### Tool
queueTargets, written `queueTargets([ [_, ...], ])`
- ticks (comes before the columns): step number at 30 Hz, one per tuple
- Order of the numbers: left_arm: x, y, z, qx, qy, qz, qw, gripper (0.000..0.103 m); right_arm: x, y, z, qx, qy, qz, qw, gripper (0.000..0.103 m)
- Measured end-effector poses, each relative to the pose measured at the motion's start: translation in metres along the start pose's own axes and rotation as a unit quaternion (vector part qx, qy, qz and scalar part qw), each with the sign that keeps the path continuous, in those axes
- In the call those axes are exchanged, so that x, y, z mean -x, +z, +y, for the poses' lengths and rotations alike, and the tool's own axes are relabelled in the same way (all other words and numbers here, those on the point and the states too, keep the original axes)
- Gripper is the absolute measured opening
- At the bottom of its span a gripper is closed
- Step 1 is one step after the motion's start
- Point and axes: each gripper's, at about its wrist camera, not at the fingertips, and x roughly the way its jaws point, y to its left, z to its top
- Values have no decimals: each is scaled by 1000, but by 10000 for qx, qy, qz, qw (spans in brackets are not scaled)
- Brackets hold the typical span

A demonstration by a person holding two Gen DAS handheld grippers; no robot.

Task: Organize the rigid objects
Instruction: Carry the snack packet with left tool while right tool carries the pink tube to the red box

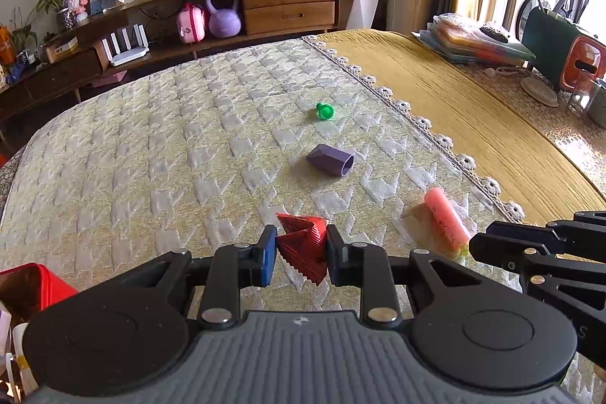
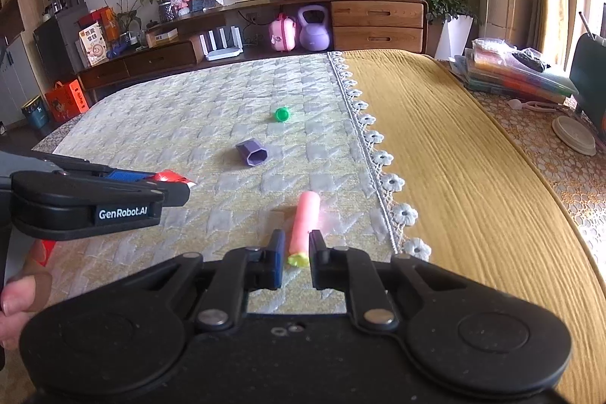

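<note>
Both hand-held grippers are loaded. Left hand-held gripper [image 1: 301, 254]: jaws drawn in narrow, blue pads pressing either side of a red ridged block [image 1: 303, 247], an angular, twisted-looking piece with fine ribbing on its faces. Right hand-held gripper [image 2: 296, 258]: jaws drawn in as close as they go on the near end of a pink cylinder [image 2: 303, 226]. The cylinder's long axis runs away from the gripper, near to far, almost in line with the fingers; its near end cap is yellow-green, its body is smooth, and faint dark marks show in the left wrist view.

Both pieces are at the near edge of the pale quilted bed cover [image 1: 151, 146]; whether they are clear of the cloth I cannot tell.

Still loose on the cover: a purple hexagonal cup [image 1: 331, 159], lying on its side with its open mouth turned toward the near right, in the middle distance; and a small green knob-shaped piece [image 1: 325, 111] beyond it. Both lie ahead and slightly right of the left gripper, ahead and slightly left of the right one, so neither hand is clearly nearer.

Judgement: the coming move is likely a carry to a container. A red bin [image 1: 34, 284] shows at the near left, just beside the left gripper, so the left hand has the shorter path. The long cylinder, held by one end, may swing.
</note>
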Motion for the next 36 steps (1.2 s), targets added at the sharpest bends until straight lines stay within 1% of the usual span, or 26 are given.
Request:
queueTargets([
  [4, 21, -6, 4, 56, 39, -32, 10000, 26, 10, 1, 8, 227, -55, -10, 9997, 13],
  [6, 29, -9, 6, 88, 79, -52, 9999, 26, 9, 5, 5, 229, -93, -5, 9997, 13],
  [8, 40, -12, 11, 139, 89, -104, 9998, 26, 4, 10, 1, 226, -88, 60, 9997, 16],
  [10, 49, -16, 16, 182, 92, -153, 9997, 26, -3, 15, -1, 204, -84, 126, 9997, 27],
  [11, 53, -18, 19, 226, 91, -162, 9996, 26, -6, 17, -2, 197, -78, 172, 9996, 29],
  [12, 57, -20, 22, 282, 80, -169, 9994, 26, -10, 17, -2, 205, -81, 210, 9995, 35],
  [13, 61, -22, 25, 329, 69, -189, 9993, 26, -13, 19, -1, 217, -93, 234, 9994, 43],
  [14, 64, -24, 27, 355, 61, -212, 9991, 26, -16, 18, 0, 237, -104, 253, 9993, 47],
  [15, 66, -26, 29, 362, 67, -234, 9990, 26, -19, 18, 1, 249, -106, 273, 9993, 54],
  [16, 68, -29, 30, 356, 86, -264, 9990, 26, -23, 18, 2, 271, -104, 309, 9991, 57],
  [18, 71, -33, 31, 328, 117, -312, 9989, 26, -31, 17, 5, 352, -151, 381, 9985, 57],
  [20, 73, -36, 32, 334, 126, -348, 9988, 26, -38, 16, 8, 414, -169, 451, 9980, 54],
  [22, 74, -40, 33, 326, 122, -381, 9987, 26, -45, 15, 13, 533, -237, 525, 9969, 42],
  [23, 75, -41, 33, 312, 130, -397, 9986, 26, -47, 14, 16, 591, -284, 552, 9963, 40],
  [25, 75, -44, 32, 294, 120, -412, 9986, 26, -50, 12, 20, 705, -384, 584, 9951, 29],
  [26, 75, -45, 32, 299, 109, -415, 9986, 26, -51, 11, 22, 752, -410, 580, 9946, 28],
  [28, 76, -49, 32, 337, 60, -405, 9986, 26, -51, 11, 26, 821, -429, 573, 9941, 22],
  [31, 77, -53, 31, 331, 22, -419, 9986, 26, -50, 11, 28, 850, -460, 559, 9937, 16],
  [36, 85, -58, 34, 387, -13, -458, 9982, 26, -43, 9, 25, 687, -532, 525, 9948, 15],
])
